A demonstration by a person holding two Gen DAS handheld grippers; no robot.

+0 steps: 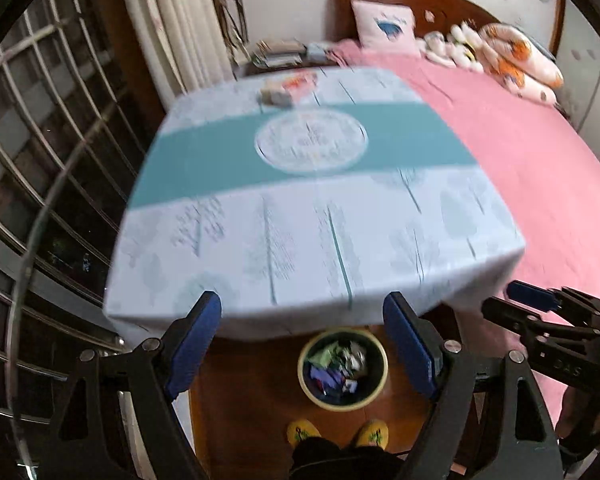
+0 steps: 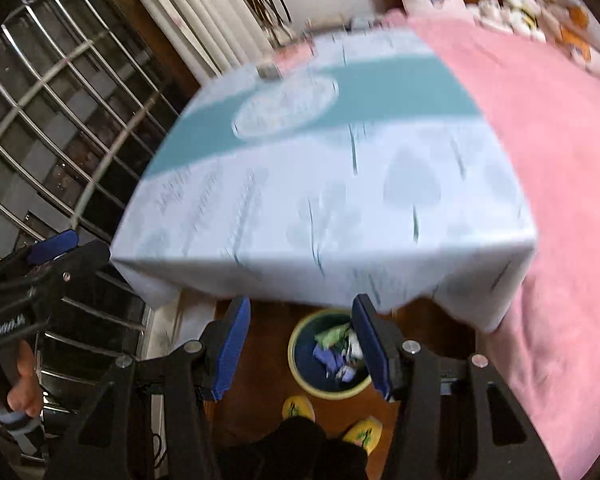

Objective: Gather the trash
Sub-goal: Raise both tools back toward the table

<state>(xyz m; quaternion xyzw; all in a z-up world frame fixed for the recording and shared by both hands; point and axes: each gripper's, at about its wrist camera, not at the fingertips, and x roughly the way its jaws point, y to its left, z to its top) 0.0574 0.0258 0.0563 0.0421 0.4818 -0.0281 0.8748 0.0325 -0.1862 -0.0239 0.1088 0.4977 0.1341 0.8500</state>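
Note:
A round bin (image 1: 343, 372) with a pale rim stands on the wooden floor below the table's near edge, holding several crumpled wrappers; it also shows in the right wrist view (image 2: 328, 356). My left gripper (image 1: 302, 320) is open and empty, held above the bin and the table edge. My right gripper (image 2: 298, 320) is open and empty, also above the bin. A small pile of items (image 1: 286, 88) lies at the far side of the table (image 1: 300, 232); it is blurred. It also shows in the right wrist view (image 2: 284, 62).
The table wears a pale blue and teal cloth. A bed with a pink cover (image 1: 540, 168) runs along the right. A barred window (image 1: 40, 160) and curtain are at the left. Yellow slippers (image 1: 304, 432) stand on the floor by the bin.

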